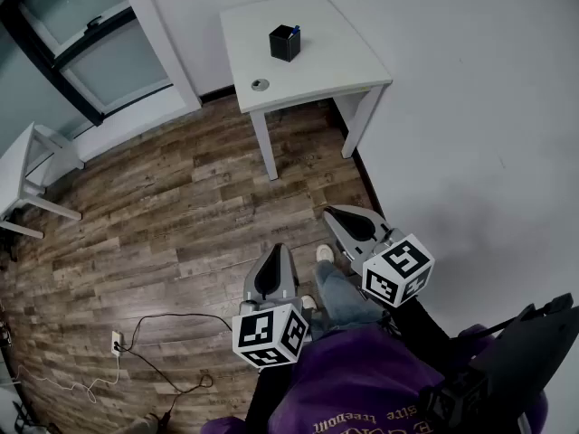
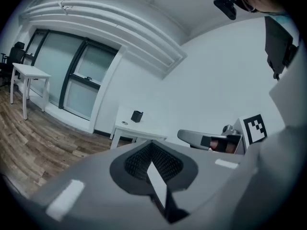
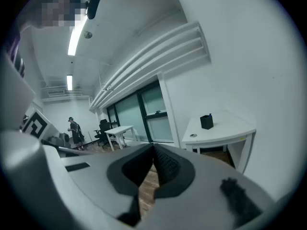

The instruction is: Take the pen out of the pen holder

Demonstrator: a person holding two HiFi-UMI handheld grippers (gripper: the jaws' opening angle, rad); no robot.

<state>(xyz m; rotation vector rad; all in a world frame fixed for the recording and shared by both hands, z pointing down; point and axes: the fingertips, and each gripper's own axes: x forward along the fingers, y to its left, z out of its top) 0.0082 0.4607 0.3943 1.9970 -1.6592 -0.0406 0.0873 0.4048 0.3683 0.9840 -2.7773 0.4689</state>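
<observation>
- Hand-held gripper, right (image 1: 336, 213) and left (image 1: 274, 251): both pressed together, empty, well apart from the counter (image 1: 348, 61).
- Pen (image 1: 295, 31) stands in the pen holder (image 1: 284, 45) on the counter.
- Step judged: approach. The next move calls for closing in with the jaws spread.

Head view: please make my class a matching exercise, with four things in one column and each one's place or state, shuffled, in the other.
1 pen holder
2 pen
3 cable
4 right gripper

A on the floor
B shut, empty
C on the table
D in the pen holder

Pairs: 1-C, 2-D, 3-A, 4-B
</observation>
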